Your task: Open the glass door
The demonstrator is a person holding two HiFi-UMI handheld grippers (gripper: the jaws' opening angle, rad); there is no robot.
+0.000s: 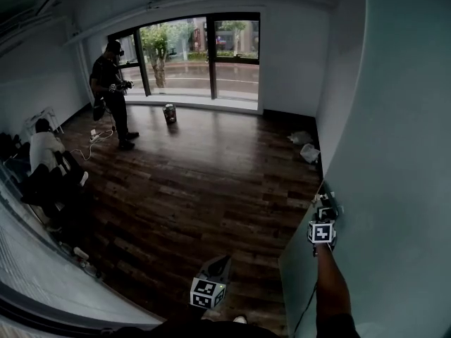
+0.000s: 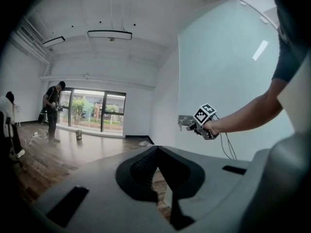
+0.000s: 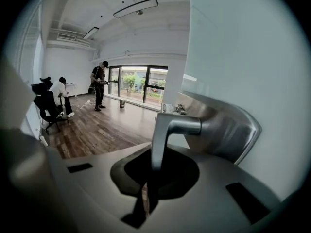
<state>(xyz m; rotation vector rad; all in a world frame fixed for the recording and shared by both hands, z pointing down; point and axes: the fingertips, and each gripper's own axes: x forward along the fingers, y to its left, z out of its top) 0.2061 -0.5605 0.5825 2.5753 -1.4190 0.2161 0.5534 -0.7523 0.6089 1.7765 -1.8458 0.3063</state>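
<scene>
The frosted glass door (image 1: 394,153) fills the right side of the head view, its edge swung out over the wooden floor. Its metal lever handle (image 3: 167,130) hangs down from a steel plate (image 3: 228,125) straight into my right gripper (image 3: 146,198), which is shut on the lever's end. From the head view, that right gripper (image 1: 325,201) sits at the door edge on an outstretched arm. In the left gripper view the right gripper (image 2: 189,126) is at the handle plate. My left gripper (image 1: 224,260) hangs low in front of me, shut and empty, with its tips (image 2: 156,149) aimed into the room.
A person (image 1: 113,94) stands near the big windows (image 1: 204,55) at the far end. Another person (image 1: 44,150) sits at the left wall. A small bin (image 1: 169,113) stands on the floor, and bags (image 1: 304,146) lie by the right wall.
</scene>
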